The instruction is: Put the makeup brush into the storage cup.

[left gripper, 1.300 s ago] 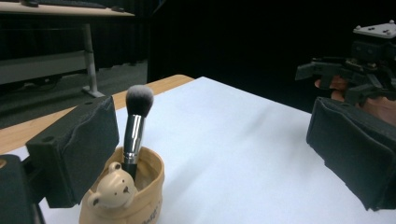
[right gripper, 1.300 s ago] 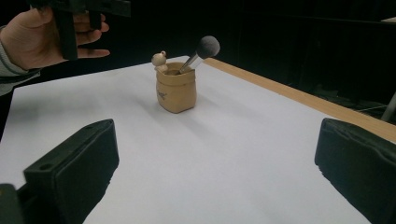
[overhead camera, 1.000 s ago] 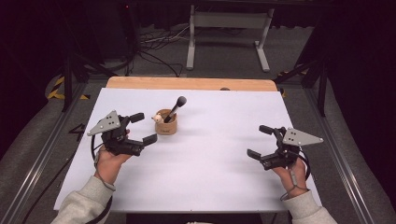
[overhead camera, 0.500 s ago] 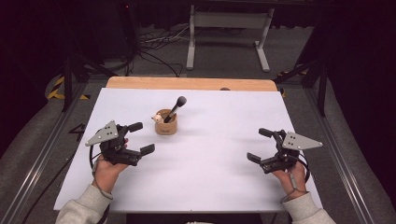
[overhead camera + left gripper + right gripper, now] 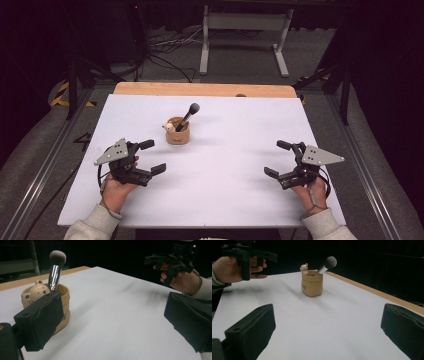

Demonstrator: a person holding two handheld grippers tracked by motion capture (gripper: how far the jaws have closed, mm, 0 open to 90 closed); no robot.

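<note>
Left tool [image 5: 148, 156]: jaws spread wide, nothing held; hovers over near-left part of table [image 5: 225, 200].
Cup [image 5: 177, 131]: tan, bear figure on rim; stands left of table centre, ahead and just right of left tool, apart from it.
Brush [image 5: 188, 116]: upright in cup, handle down, dark head leaning up toward far right; long axis tilts away from left tool.
Right tool [image 5: 278, 159]: jaws spread wide, nothing held; near-right, well apart from cup.
Judgement: left hand nearer brush; reach runs forward and slightly rightward.
</note>
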